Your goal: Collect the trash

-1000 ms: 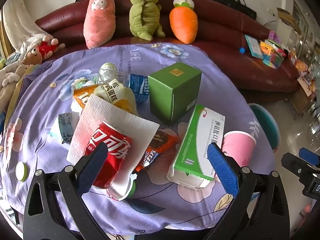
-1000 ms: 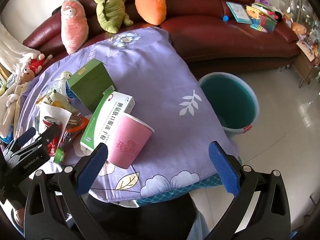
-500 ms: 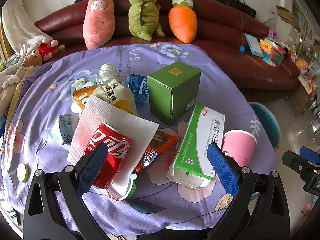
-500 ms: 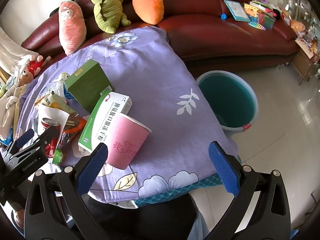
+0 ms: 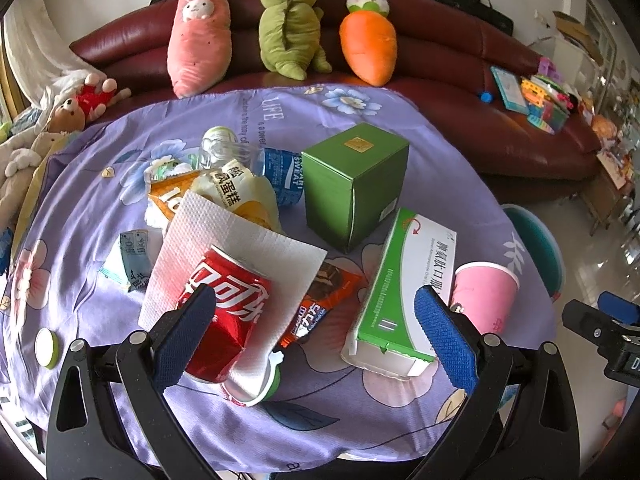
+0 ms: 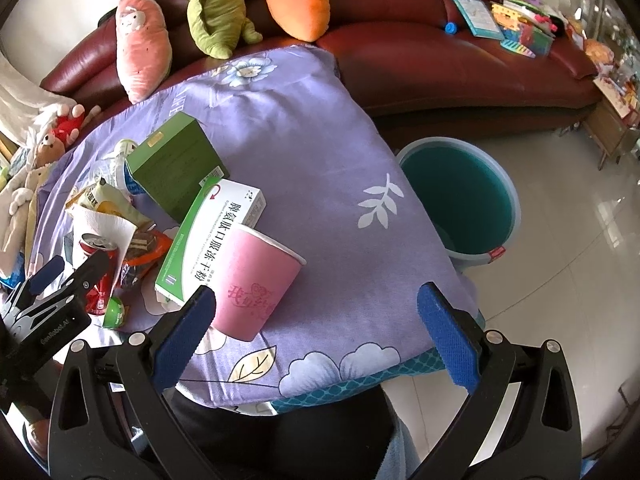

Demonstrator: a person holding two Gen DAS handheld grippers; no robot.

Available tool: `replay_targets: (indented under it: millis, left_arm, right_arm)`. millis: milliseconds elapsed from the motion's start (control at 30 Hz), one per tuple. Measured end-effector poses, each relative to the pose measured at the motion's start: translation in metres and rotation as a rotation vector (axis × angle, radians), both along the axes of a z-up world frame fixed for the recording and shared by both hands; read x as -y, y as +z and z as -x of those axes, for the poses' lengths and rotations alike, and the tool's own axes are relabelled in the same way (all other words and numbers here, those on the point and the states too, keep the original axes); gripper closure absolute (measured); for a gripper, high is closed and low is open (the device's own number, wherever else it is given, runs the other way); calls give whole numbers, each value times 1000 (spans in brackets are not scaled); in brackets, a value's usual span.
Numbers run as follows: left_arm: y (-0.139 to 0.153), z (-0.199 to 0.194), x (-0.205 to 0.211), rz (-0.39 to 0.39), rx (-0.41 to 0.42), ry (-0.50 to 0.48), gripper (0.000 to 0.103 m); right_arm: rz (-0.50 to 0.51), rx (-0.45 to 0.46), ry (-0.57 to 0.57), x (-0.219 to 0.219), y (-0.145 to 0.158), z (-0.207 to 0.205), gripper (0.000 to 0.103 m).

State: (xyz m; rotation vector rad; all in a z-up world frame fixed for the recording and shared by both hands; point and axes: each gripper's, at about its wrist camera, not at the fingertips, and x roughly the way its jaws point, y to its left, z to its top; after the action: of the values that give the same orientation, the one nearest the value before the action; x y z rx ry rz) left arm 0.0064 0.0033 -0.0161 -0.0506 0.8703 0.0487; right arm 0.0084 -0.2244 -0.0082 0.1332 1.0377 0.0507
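Trash lies on a purple flowered tablecloth (image 5: 360,408): a red cola can (image 5: 224,312) on a white paper towel (image 5: 240,240), a brown snack wrapper (image 5: 320,300), a green-and-white medicine box (image 5: 404,288), a pink paper cup (image 5: 484,296), a green carton (image 5: 356,184), a clear bottle (image 5: 256,164) and yellow bags (image 5: 236,196). My left gripper (image 5: 316,336) is open and empty, low over the near edge between can and box. My right gripper (image 6: 316,336) is open and empty, just near of the pink cup (image 6: 256,284). A teal bin (image 6: 460,204) stands on the floor to the right.
A dark red sofa (image 5: 460,80) behind the table holds pink, green and carrot plush toys (image 5: 288,28) and books and toys at its right end (image 6: 516,20). Soft toys (image 5: 60,120) lie at the left. A small green lid (image 5: 47,348) lies near the left edge.
Both grippers have drifted slightly; the right view has shifted a little so the cup and bin sit a touch further left. Nothing was gripped or moved.
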Motion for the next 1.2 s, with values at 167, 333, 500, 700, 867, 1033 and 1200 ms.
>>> replay_targets:
  millis: [167,333,500,700,867,1033,1200]
  left_arm:
    - [2,-1,-3,2,-2,2,3]
    - [3,-2,-4,1,-3,-4,3]
    - [4,-5,-6,-5,-11,-18,3]
    - [3,-15,-1,-14,-21,-32,3]
    - [1,-20,1,-28,-30,-48,3]
    - [1,-28,-1,-30,-43,-80,3]
    - [11,-46,-4,-56,-64,-163,3]
  right_arm:
    - [5,-7,9,-3,-2,-2,6]
    - [10,-12,11,-2,-4,-5,6]
    - [13,-16,12,-2,-4,-9,6]
    - [14,-20,11,0,-4,-17,6]
    - [15,-17,9,1,-4,-23,6]
    - [16,-29,13,2,-5,-33,6]
    - [2,-47,9,7,-8,-44,6]
